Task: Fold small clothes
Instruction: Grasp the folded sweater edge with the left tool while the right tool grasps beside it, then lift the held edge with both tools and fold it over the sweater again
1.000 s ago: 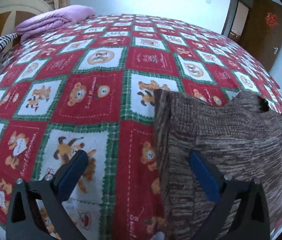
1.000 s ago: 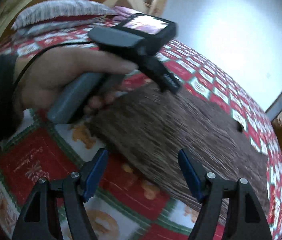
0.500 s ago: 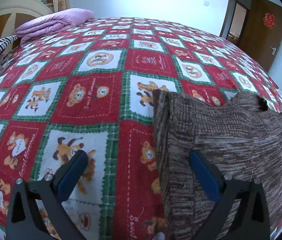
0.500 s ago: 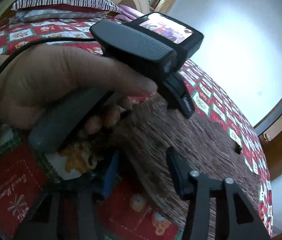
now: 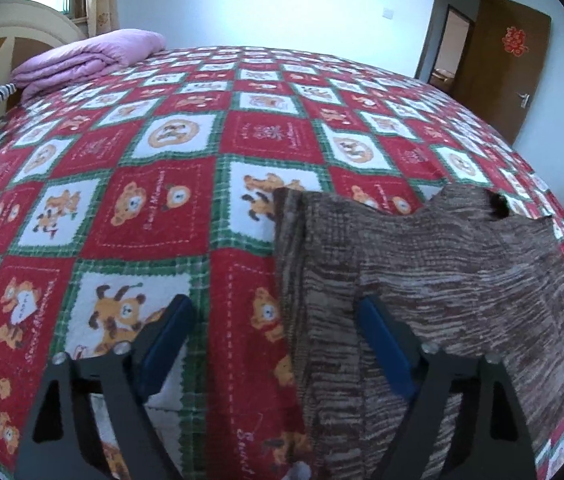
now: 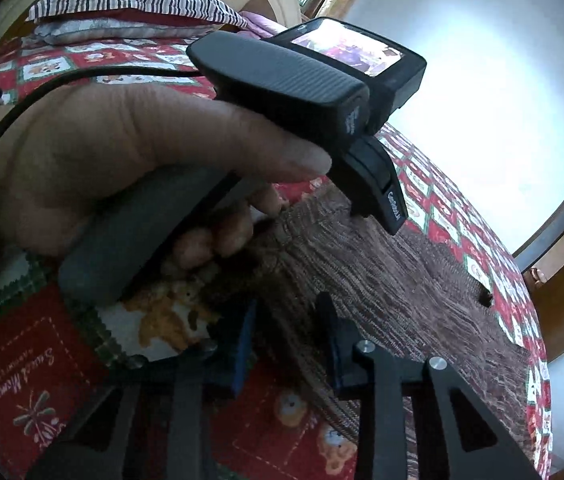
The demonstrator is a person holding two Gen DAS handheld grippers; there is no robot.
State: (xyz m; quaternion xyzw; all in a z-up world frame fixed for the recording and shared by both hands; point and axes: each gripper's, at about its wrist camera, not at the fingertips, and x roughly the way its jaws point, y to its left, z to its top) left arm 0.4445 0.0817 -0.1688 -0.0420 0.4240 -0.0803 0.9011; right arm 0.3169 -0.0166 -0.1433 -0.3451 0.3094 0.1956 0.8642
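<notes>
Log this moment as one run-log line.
garment: brown knit garment flat on bedspread | left tongs: open, straddling its edge | right tongs: narrowed around its edge, grip unclear

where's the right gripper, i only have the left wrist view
observer: The right gripper is at the near edge of the brown garment, fingers set close together with fabric between them.
operator: is it pinching
observer: Cannot tell; a gap shows between the pads.
operator: how near is my left one
observer: Close. The left hand holding the left gripper sits just up and left of the right gripper, knuckles by the garment's corner.
</notes>
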